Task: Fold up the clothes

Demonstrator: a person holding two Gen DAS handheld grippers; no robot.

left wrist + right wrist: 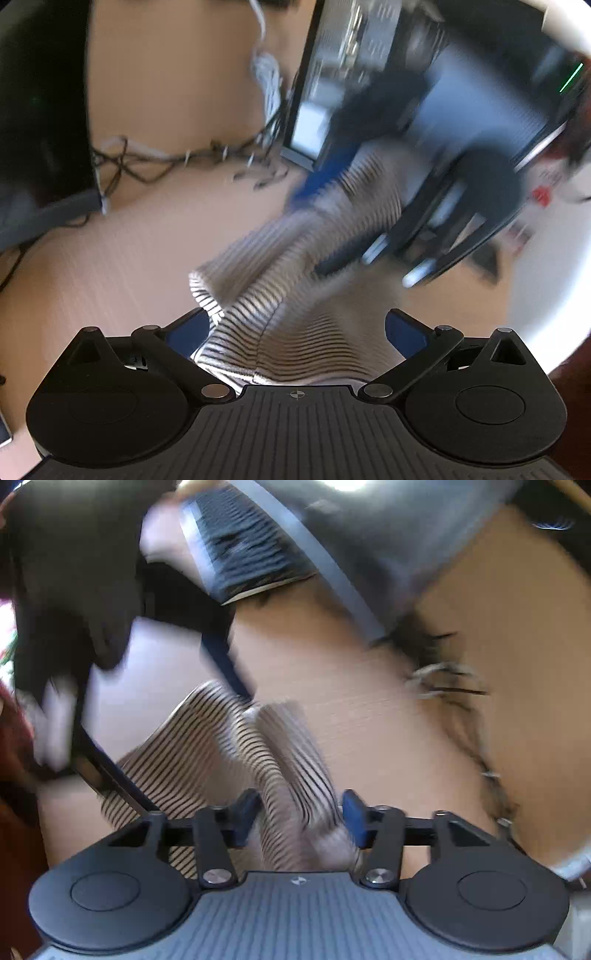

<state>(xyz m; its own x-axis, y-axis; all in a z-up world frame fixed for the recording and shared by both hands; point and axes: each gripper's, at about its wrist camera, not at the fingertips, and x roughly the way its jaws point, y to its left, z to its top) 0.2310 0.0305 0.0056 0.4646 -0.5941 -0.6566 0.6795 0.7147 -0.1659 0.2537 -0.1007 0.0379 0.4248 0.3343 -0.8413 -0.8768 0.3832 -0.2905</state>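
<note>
Because the striped shirt (295, 295) is soft, light and floppy, grab its edges; the left gripper (295, 332) gapes wide around it, the right gripper (300, 818) half open, neither pinching

A light wooden tabletop (155, 110) fills both views, blurred. A tangle of dark cables (177, 162) lies on it, left of a monitor (314, 110); beyond the cables stands something black. Bright light falls from above.

Tangled cables (177, 158) on wooden table (110, 258); keyboard (243, 546) behind.
</note>
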